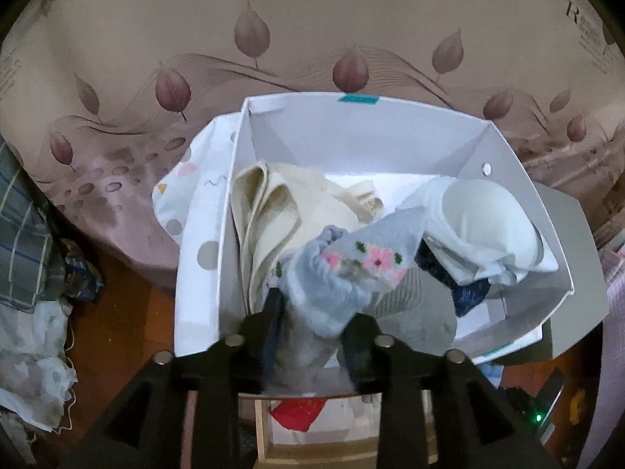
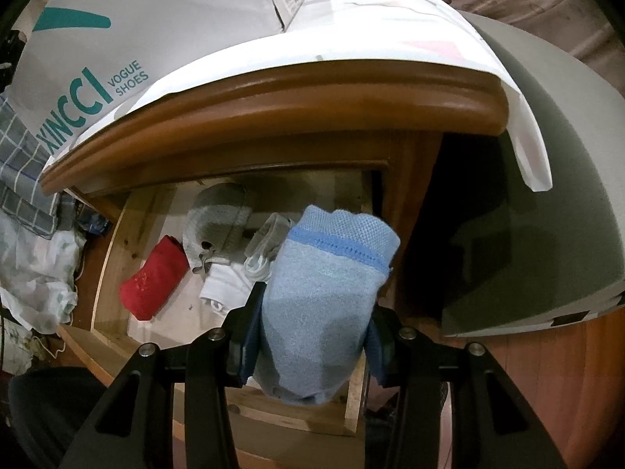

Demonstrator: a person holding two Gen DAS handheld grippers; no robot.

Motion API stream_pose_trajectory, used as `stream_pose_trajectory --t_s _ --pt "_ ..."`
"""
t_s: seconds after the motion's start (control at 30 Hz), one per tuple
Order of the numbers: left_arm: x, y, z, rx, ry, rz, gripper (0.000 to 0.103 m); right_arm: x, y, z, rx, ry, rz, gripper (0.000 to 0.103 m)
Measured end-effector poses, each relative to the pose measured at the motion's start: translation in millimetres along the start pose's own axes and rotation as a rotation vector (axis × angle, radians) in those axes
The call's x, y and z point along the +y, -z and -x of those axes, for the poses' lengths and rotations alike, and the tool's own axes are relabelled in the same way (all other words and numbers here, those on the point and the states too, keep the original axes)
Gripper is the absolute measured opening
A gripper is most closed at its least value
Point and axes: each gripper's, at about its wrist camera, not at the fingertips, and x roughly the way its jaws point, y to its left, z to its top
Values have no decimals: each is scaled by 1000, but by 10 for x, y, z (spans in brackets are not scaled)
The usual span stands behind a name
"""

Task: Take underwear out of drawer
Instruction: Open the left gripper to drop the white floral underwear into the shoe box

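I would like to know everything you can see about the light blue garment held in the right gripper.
The light blue garment is soft knit fabric, folded or bunched into a thick bundle. A darker blue stitched band crosses it near the top, and the part above that band has a coarser mesh texture. The right gripper holds it, with a jaw pressing on each side. It hangs over the open wooden drawer, apart from the clothes lying inside.

White box [image 1: 504,164] on cloth-covered wooden nightstand [image 2: 273,97].
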Motion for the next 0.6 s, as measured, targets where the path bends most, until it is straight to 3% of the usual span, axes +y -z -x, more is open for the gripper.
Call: stream_pose_trajectory --t_s 0.27,0.6 --pt "-60 112 63 -31 24 -53 53 4 16 -23 3 3 4 42" --pt "-91 230 264 -103 54 -101 63 8 24 -29 6 12 8 42"
